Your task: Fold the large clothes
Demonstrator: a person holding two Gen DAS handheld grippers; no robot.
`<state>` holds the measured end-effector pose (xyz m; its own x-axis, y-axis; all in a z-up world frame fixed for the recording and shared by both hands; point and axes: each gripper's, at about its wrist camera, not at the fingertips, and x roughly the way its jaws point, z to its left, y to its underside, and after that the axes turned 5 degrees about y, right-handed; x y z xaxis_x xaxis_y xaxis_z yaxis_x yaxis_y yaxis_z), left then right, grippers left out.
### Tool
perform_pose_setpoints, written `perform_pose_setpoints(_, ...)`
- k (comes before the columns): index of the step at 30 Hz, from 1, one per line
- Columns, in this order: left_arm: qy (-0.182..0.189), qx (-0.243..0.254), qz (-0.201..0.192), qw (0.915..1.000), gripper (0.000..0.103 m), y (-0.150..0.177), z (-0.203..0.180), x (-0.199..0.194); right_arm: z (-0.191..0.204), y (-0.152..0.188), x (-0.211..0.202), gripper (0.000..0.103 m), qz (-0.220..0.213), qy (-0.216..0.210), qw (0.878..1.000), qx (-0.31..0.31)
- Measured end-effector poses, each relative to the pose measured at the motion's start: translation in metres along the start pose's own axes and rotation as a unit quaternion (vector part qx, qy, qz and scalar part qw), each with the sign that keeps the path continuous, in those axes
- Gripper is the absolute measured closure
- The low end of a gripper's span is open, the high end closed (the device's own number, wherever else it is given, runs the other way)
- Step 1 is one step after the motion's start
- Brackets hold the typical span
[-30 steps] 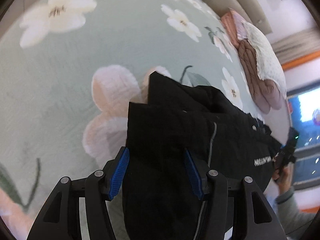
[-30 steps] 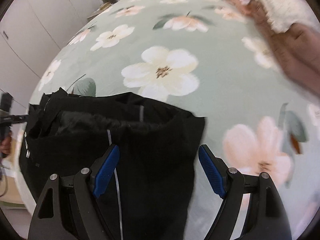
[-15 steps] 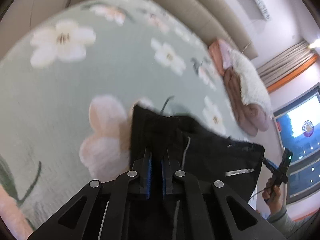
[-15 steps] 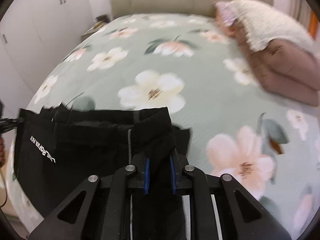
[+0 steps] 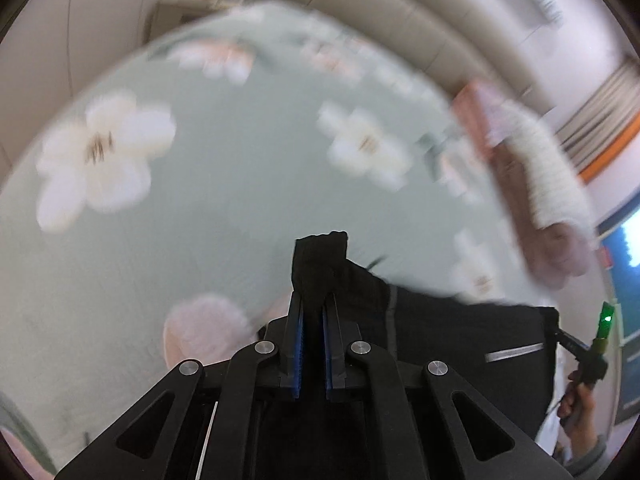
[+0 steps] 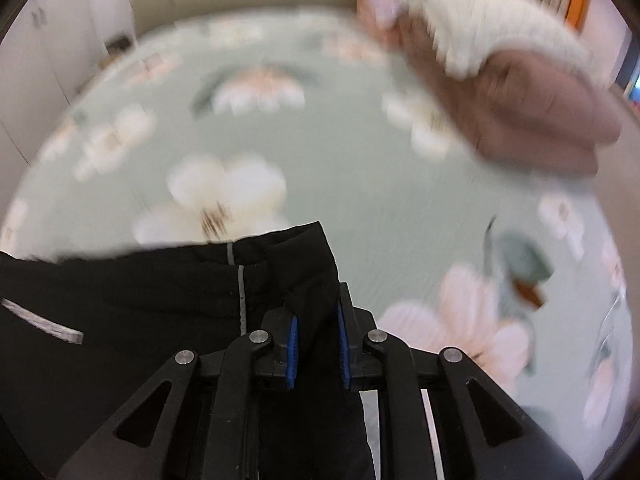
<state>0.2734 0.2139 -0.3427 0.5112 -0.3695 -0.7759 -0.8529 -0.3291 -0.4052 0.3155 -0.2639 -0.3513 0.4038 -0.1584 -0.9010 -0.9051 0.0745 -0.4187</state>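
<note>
- Two black grippers with blue pads, one per hand, each pinch the same single black fabric garment with grey reflective stripes (image 5: 440, 332).
- Left gripper (image 5: 313, 312): jaws pressed nearly together on a bunched corner of cloth that sticks up beyond the tips.
- Right gripper (image 6: 316, 320): jaws clamped on another bunched corner of the garment (image 6: 140, 300), just beside one grey seam stripe.
- Between the two grippers the garment is stretched out over the near edge of one bed with a pale green sheet printed with white and pink flowers (image 5: 220, 200).
- One folded pile of brown quilt topped by white fleece (image 6: 520, 80) lies at the bed's far right corner, well apart from the garment.
- Both views are motion-blurred.
</note>
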Motion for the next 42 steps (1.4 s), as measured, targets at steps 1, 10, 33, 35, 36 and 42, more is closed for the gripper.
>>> perform_pose_setpoints(1,-0.007,-0.005,0.015,0.9999,0.094,0.002,0.004,0.013,0.004,0.004,0.015,0.085,0.017,-0.002,1.000,-0.001)
perform_pose_setpoints(10,0.007,-0.037,-0.035,0.9987,0.083,-0.022,0.022,-0.027,-0.006,0.009,-0.031,0.065,0.008,-0.032,0.999,0.009)
perform_pose_setpoints(33,0.079,0.063,0.101,0.9897,0.089,0.144,-0.127,0.029,0.139,0.127,-0.061,0.025,-0.003,-0.110,0.989,-0.098)
perform_pose_setpoints(35,0.077,0.057,0.113,0.9890,0.093,0.137,-0.125,0.027,0.137,0.119,-0.064,0.025,0.017,-0.120,0.988,-0.093)
perform_pose_setpoints(36,0.079,0.058,0.117,0.9884,0.093,0.135,-0.127,0.024,0.135,0.114,-0.068,0.025,0.022,-0.128,0.988,-0.089)
perform_pose_setpoints(42,0.063,0.080,0.065,0.9926,0.086,0.102,-0.153,-0.009,0.132,0.061,-0.091,0.022,-0.048,-0.143,0.987,-0.064)
